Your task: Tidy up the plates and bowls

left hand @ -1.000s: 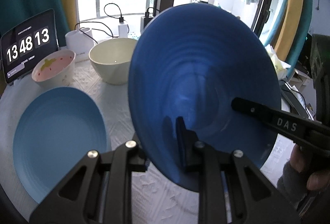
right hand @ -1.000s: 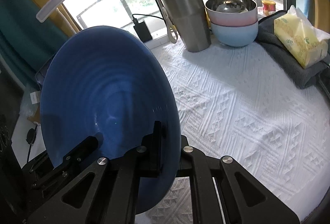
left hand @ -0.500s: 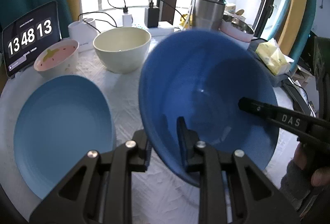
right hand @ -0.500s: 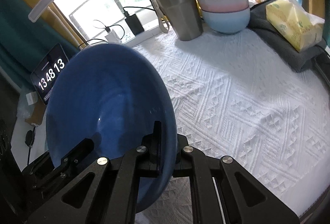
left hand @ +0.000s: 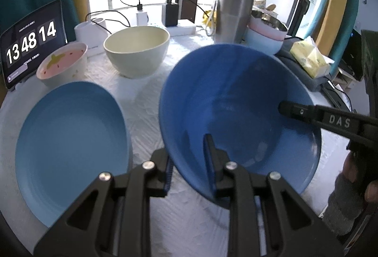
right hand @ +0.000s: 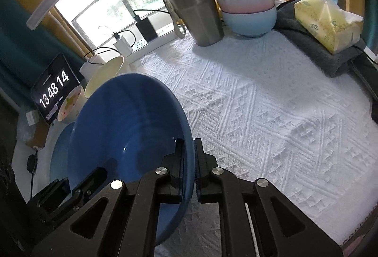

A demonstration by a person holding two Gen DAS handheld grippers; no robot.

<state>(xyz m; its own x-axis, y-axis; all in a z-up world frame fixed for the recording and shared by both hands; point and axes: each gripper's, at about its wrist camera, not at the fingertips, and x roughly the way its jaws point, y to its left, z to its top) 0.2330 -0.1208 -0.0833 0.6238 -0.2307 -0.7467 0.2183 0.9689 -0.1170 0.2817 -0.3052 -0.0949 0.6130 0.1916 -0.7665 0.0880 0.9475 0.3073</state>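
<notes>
Both claws astride dark-blue bowl [left hand: 236,101] rim

You have the deep, dark-blue round plastic bowl [left hand: 238,101] tilted, its open side turned toward you, just to the right of the flat light-blue plate [left hand: 70,145] lying on the white textured desk [right hand: 271,101]. Behind that plate stand the small pink-lined bowl [left hand: 62,63] and the larger cream bowl [left hand: 137,53], both upright; far right of them, a pink bowl [right hand: 245,0] nests in a pale-blue one [right hand: 250,20].
</notes>
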